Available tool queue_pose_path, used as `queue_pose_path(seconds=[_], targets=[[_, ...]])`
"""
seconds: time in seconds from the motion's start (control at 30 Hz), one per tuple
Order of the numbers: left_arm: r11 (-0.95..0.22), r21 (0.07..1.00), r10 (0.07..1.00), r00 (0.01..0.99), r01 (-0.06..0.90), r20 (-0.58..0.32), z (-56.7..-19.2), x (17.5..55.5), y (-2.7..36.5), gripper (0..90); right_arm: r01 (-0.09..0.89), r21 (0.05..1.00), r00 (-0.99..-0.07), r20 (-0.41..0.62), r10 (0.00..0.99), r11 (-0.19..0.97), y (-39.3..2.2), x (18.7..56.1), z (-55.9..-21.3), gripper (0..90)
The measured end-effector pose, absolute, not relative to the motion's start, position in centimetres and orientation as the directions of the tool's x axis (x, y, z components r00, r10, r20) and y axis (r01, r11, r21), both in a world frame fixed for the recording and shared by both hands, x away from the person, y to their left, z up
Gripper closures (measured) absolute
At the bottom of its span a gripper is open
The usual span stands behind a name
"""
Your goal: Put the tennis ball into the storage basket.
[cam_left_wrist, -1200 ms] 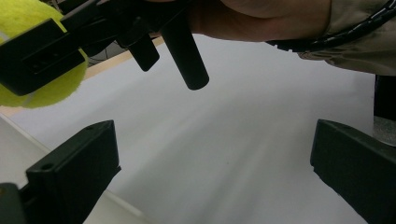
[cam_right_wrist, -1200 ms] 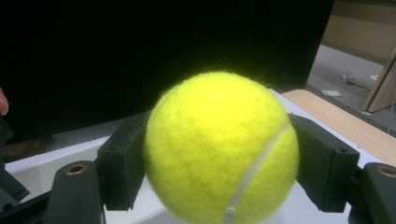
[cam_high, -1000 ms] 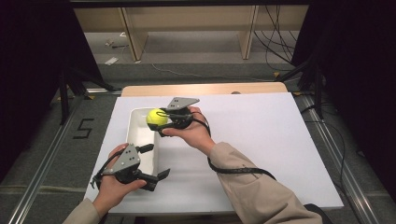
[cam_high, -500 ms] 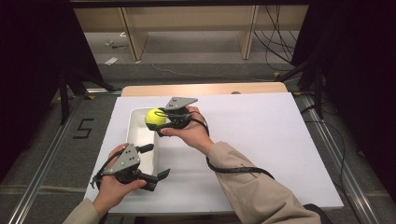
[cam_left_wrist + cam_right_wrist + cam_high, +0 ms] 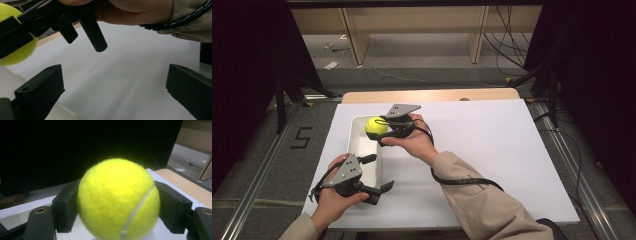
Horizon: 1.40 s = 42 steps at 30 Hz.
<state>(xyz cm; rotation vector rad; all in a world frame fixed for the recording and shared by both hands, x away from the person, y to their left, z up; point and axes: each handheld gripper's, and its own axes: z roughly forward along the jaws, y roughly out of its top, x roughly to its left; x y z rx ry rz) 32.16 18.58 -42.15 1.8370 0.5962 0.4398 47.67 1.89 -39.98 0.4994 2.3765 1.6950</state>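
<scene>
Right tool (image 5: 378,131) is pinching the fuzzy yellow-green tennis ball (image 5: 376,125) in the high view, and it hangs over the far end of the long white tray (image 5: 355,146). Since the picture from one second ago, the ball and that tool have hardly moved; they are in the same place over the tray. The left tool (image 5: 379,172) has stayed put too, near the front edge of the white tabletop (image 5: 492,150), just beside the near end of the tray. Its two black jaws are spread wide with nothing between them. One hand (image 5: 412,141) holds the right tool and the other hand (image 5: 333,199) holds the left one. A black cable (image 5: 462,180) runs along the tan sleeve (image 5: 487,205).

From the left tool view, the left tool (image 5: 113,95) has its jaws far apart, one at each bottom corner, with bare white tabletop between them. Up at the top left is a bit of the ball (image 5: 17,50), held by the dark parts of the other tool. The hand on that tool (image 5: 140,11) is at the top.

From the right tool view, the right tool (image 5: 119,205) has a black jaw pressed on each side of the ball (image 5: 117,197). The ball is round, bright and hairy, with a pale curved seam down its right side. White tray floor shows under it. Behind it is mostly dark, with some light wood (image 5: 185,185) at the right.
</scene>
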Motion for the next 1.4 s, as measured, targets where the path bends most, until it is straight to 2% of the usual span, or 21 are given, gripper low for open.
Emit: queue_pose_path(seconds=[1.4], targets=[[-0.273,0.944,0.591,0.807,0.184,0.014,-42.1,32.1,18.6,1.2,0.168,0.935,-0.937,0.053,0.346,0.312,3.6,47.7,-40.6,27.1]])
